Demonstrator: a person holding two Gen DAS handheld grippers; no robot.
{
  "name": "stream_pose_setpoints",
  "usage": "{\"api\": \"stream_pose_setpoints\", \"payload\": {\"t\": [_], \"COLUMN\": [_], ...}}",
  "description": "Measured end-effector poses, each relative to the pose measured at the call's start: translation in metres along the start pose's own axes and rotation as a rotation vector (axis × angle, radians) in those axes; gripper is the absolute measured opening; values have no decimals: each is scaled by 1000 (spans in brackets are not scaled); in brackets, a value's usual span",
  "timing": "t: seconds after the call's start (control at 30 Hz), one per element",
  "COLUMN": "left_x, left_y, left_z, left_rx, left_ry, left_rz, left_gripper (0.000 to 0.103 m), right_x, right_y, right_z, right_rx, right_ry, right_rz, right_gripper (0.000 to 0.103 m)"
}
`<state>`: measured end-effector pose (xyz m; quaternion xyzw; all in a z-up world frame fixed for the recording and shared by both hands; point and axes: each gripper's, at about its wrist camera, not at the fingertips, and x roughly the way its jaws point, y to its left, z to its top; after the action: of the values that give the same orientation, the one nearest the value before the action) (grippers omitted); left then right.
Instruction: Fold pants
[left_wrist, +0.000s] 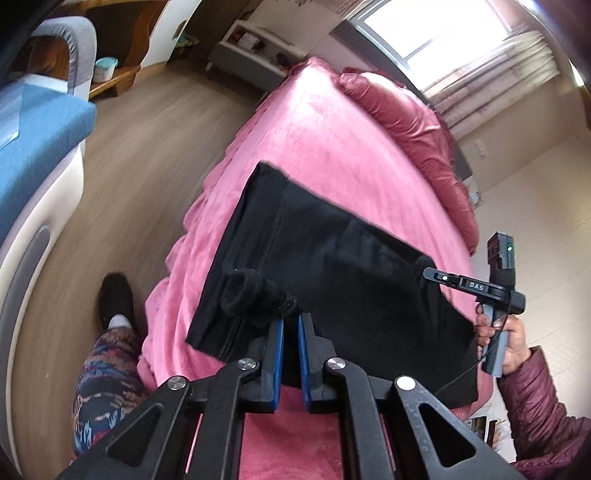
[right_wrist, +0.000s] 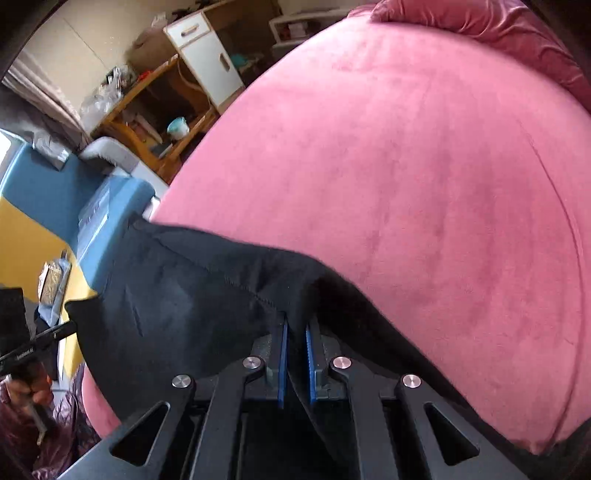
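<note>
Black pants (left_wrist: 332, 266) lie folded in a broad slab on the pink bed cover (left_wrist: 332, 129). My left gripper (left_wrist: 291, 317) is at their near edge, its blue pads nearly together on a bunched roll of black cloth. At the pants' right corner is my right gripper (left_wrist: 428, 274), held by a hand in a maroon sleeve. The right wrist view shows the right gripper (right_wrist: 295, 325) shut on a fold of the pants (right_wrist: 184, 302). The cloth runs down between its pads and stretches left to the left gripper (right_wrist: 68, 328). The pink cover (right_wrist: 406, 166) fills the rest of that view.
A dark red quilt (left_wrist: 413, 122) is heaped at the bed's far end below a window. Left of the bed are wooden floor (left_wrist: 147, 147), a blue and white couch (left_wrist: 33, 140) and the person's patterned trouser leg (left_wrist: 107, 369). A wooden shelf (right_wrist: 155, 107) and a white cabinet (right_wrist: 207, 55) stand beyond.
</note>
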<state>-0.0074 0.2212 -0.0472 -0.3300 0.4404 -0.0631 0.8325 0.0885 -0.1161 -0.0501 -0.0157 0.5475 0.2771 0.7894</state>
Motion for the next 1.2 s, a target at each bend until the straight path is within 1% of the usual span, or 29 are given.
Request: {"api": "stream_pose_setpoints", "payload": {"t": [0.03, 0.07, 0.1, 0.13, 0.2, 0.27, 0.3, 0.33, 0.37, 0.4, 0.43, 0.47, 0.53, 0.57, 0.6, 0.7, 0.73, 0.77, 0.8, 0.83, 0.87, 0.9, 0.97, 1.0, 1.03, 1.07, 1.1, 1.13, 1.2], "left_x": [-1, 2, 6, 10, 21, 26, 25, 24, 21, 19, 17, 13, 6, 0, -5, -15, -17, -17, -17, -17, -17, -16, -14, -11, -8, -1, 5, 11, 28], "left_y": [0, 2, 3, 7, 13, 20, 21, 21, 21, 23, 24, 26, 23, 19, 13, -10, -14, -19, -19, -19, -21, -25, -35, -44, -50, -63, -71, -80, -99], "left_z": [1, 2, 3, 2, -2, -9, -13, -14, -14, -13, -12, -9, -5, -2, -1, 5, 5, 7, 7, 8, 7, 6, 5, 3, 3, 2, 0, -1, -6], "left_rx": [2, 3, -2, -7, 13, -7, -7, 0, -5, -23, -44, -72, -82, -74, -55, 33, 50, 62, 53, 34, 14, 14, 33, 53, 64, 92, 110, 127, 164], "left_ry": [-10, 2, 20, 33, 81, 127, 138, 138, 131, 129, 125, 112, 81, 53, 20, -74, -94, -109, -110, -110, -114, -116, -113, -106, -98, -73, -57, -40, 15], "left_rz": [-4, 24, 39, 49, 115, 133, 140, 152, 182, 194, 201, 216, 252, 278, 321, 415, 448, 502, 506, 489, 444, 422, 377, 334, 311, 273, 258, 249, 216], "left_gripper": [7, 7, 7, 6, 6, 6, 7, 12, 16, 27, 32, 34, 37, 37, 34, 34, 34, 34, 34, 34, 34, 34, 34, 34, 34, 34, 34, 34, 34], "right_x": [-6, -11, -12, -5, 9, 25, 31, 30, 27, 24, 22, 15, -7, -18, -27, -60, -75, -87, -104, -119, -139, -154, -180, -192, -205, -213, -218, -219, -217], "right_y": [-2, -7, -11, -15, -13, -12, -9, -8, -10, -13, -14, -16, -27, -32, -36, -57, -69, -81, -94, -106, -127, -142, -175, -192, -216, -233, -244, -259, -279], "right_z": [2, 3, 3, 3, 3, -1, 0, 0, 0, -1, -2, -5, -16, -24, -33, -65, -83, -99, -117, -131, -158, -179, -222, -241, -271, -291, -303, -321, -341], "right_rx": [12, 36, 57, 78, 70, 57, 61, 65, 74, 82, 89, 106, 144, 158, 175, 257, 301, 335, 373, 402, 470, 526, 646, 708, 809, 879, 917, 979, 1056], "right_ry": [-38, -78, -91, -85, -59, -40, -42, -58, -65, -69, -78, -94, -136, -157, -179, -244, -271, -290, -310, -325, -357, -384, -442, -469, -510, -537, -552, -573, -591], "right_rz": [5, 9, 9, -5, -41, -87, -86, -90, -83, -73, -69, -74, -69, -64, -59, -64, -75, -83, -97, -109, -130, -145, -183, -191, -201, -211, -213, -190, -101], "right_gripper": [8, 8, 8, 8, 8, 8, 9, 9, 11, 12, 19, 30, 39, 39, 39, 39, 39, 39, 39, 39, 39, 39, 39, 39, 39, 39, 38, 38, 38]}}
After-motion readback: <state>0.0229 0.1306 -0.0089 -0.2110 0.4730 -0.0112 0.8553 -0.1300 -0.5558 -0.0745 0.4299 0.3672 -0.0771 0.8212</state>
